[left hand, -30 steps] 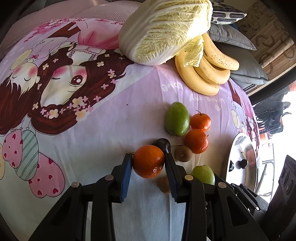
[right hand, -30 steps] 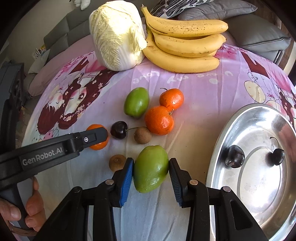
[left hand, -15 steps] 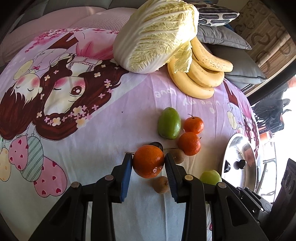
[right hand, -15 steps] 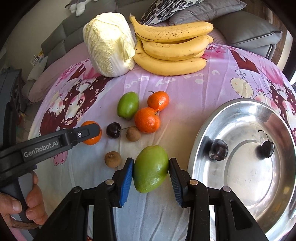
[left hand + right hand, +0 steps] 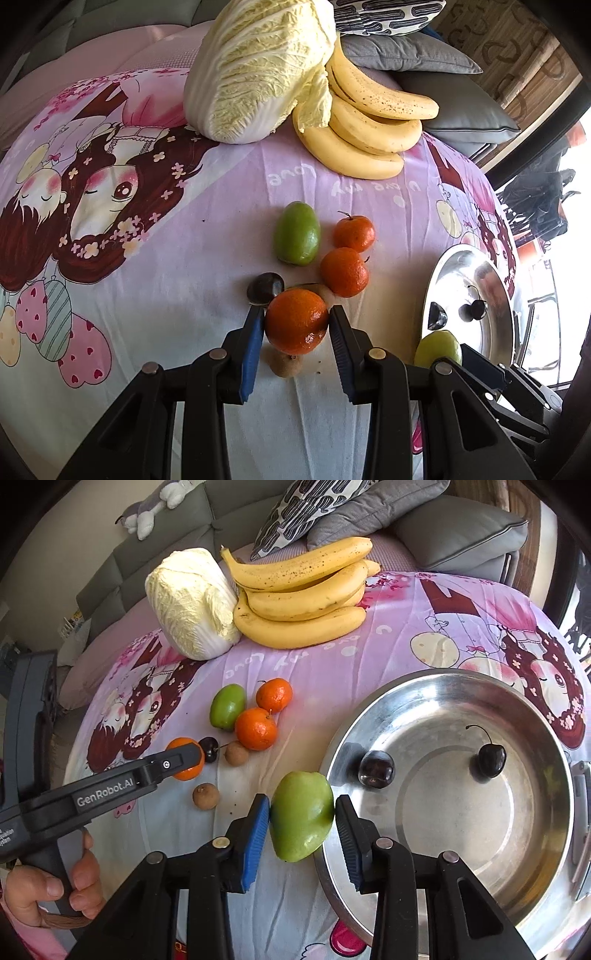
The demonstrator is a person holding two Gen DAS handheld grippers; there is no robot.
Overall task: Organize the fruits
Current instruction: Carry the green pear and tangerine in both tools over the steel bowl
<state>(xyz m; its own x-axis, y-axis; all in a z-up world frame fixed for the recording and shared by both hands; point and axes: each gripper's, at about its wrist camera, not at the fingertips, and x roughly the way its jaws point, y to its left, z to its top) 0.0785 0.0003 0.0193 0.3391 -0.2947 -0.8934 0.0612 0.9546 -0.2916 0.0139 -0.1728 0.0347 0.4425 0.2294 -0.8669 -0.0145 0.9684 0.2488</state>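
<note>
My left gripper (image 5: 295, 314) is shut on an orange (image 5: 296, 326), held above the pink printed cloth. The right wrist view shows that gripper's finger (image 5: 173, 764) across the same orange (image 5: 186, 772). My right gripper (image 5: 301, 805) holds a green fruit (image 5: 301, 825) between its pads, jaws closing on it, at the near left rim of the steel bowl (image 5: 480, 830). Two dark cherries (image 5: 376, 768) (image 5: 492, 760) lie in the bowl. On the cloth remain a green fruit (image 5: 227, 706), two mandarins (image 5: 255, 728), a cherry (image 5: 209, 748) and two small brown fruits (image 5: 205, 796).
A cabbage (image 5: 192, 602) and a bunch of bananas (image 5: 303, 594) lie at the far edge of the cloth. Grey and patterned cushions (image 5: 461, 535) sit behind them. A person's hand (image 5: 48, 886) grips the left gripper's handle at the lower left.
Both grippers have risen with their fruit and shifted toward the steel bowl. The green fruit now hangs at the bowl's rim, and the orange is off the cloth.
</note>
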